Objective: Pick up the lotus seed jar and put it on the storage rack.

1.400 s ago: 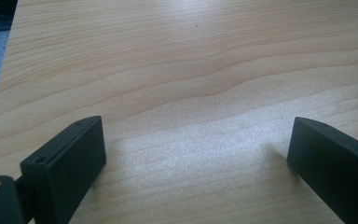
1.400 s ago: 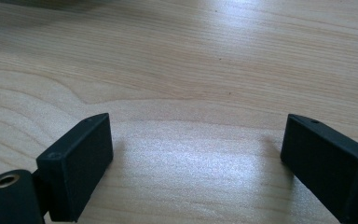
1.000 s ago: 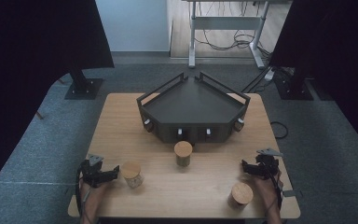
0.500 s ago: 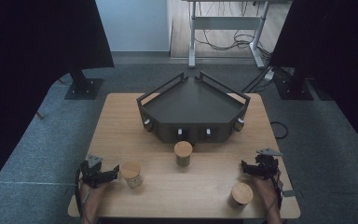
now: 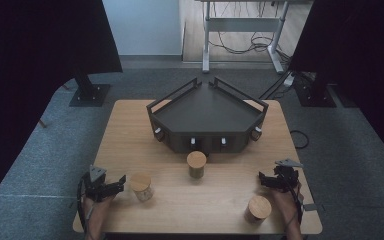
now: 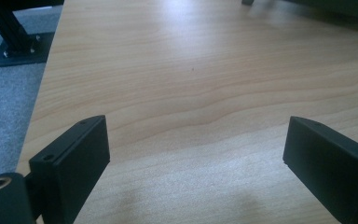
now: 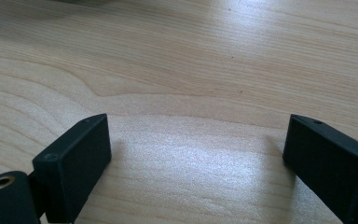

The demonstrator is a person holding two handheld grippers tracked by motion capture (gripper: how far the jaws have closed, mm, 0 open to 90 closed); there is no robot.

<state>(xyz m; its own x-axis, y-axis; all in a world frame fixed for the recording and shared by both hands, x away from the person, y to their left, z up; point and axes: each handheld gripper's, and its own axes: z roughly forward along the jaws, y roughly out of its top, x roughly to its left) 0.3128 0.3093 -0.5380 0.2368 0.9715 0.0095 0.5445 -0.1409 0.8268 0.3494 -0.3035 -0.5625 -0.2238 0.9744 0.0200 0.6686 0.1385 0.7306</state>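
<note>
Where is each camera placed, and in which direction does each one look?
High view: sits above the person's side, looks forward and down on the table, the dark tray and three jars; both forearms, the left tool and the right tool show.
Left gripper view: rides on the left tool, looks along its open jaws over bare wood toward the table's edge.
Right gripper view: rides on the right tool, looks along its open jaws at bare wood.
Shared: all show the wooden tabletop.

Left claw [image 5: 119,182] jaws wide apart; right claw [image 5: 263,180] likewise, both low.
</note>
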